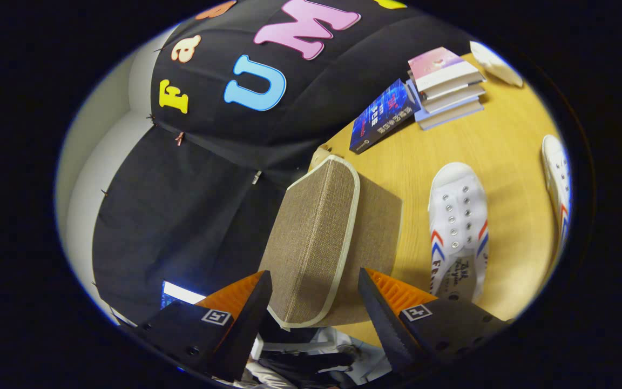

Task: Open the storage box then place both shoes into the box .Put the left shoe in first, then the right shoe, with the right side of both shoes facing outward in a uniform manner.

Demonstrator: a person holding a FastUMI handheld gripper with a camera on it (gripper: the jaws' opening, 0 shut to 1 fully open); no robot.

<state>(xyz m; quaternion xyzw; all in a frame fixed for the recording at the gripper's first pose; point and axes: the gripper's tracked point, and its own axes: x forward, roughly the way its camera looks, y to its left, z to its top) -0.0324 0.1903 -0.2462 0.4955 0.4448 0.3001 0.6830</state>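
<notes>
The tan woven storage box (322, 237) with pale trim is sitting on the wooden bench (505, 156), its near end lying between the spread-apart fingers of the hand-held gripper (315, 302), with two white shoes (458, 227) resting beside the box.

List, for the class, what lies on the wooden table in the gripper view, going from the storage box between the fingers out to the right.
Storage box, standing between the open gripper's fingers → nearer white shoe → second white shoe at the table's far side.
</notes>
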